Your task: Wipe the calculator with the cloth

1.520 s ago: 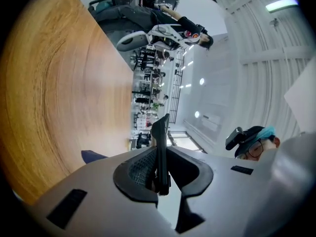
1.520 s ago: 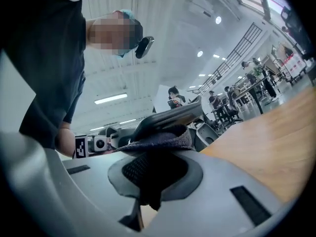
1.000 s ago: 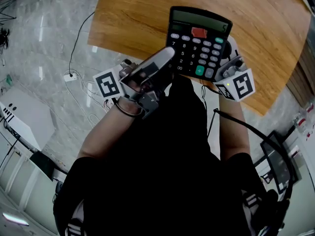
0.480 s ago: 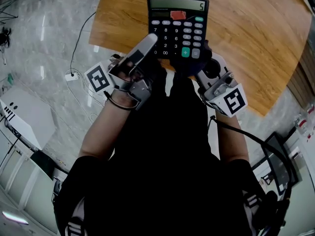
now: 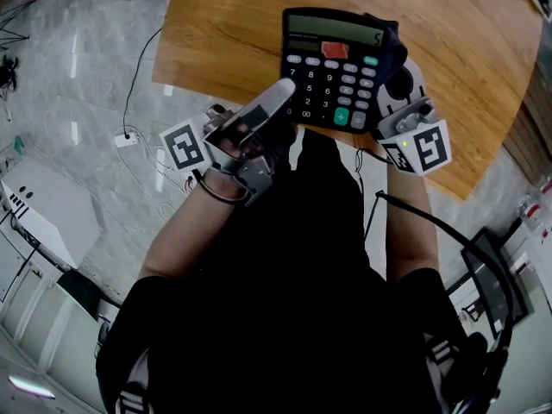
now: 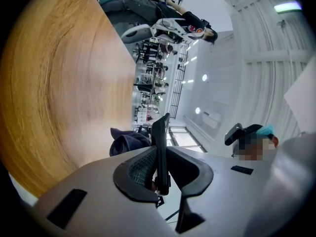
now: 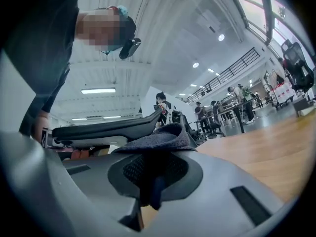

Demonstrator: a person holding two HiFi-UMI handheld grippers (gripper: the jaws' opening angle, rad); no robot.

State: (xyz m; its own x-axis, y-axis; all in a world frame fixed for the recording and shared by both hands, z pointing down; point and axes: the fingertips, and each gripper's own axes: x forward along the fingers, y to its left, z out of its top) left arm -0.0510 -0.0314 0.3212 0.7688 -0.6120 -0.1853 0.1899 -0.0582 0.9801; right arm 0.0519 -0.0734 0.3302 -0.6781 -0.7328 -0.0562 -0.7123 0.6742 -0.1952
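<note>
Far left, off the table: pale floor with a cable and plug (image 5: 125,133), not part of the job.

Left gripper (image 5: 278,100): jaws clenched on the lower-left edge of the calculator (image 5: 336,72). In the left gripper view the thin dark body stands edge-on between the pads, pinched tight. This hand looks like the holder, keeping the calculator steady and lifted so the other hand can work on it.

Calculator: held in the air over the near edge of the wooden table (image 5: 233,33), not lying on it. Keys and display face up towards the person, with a digit showing on the display. Holding it clear of the wood probably frees the back and sides for wiping.

Cloth (image 5: 390,41): dark and bunched, showing past the calculator's upper-right corner. In the left gripper view it sits on the table-facing side of the body, so it's probably against the back or right edge. Contact looks likely, but I can't be sure.

Right gripper (image 5: 395,74): just right of the calculator, jaws clamped on a fold of the cloth, with fabric spilling over the pads in its own view. This is the wiping hand. The key face shows no cloth over it, so it doesn't look wiped yet.
</note>
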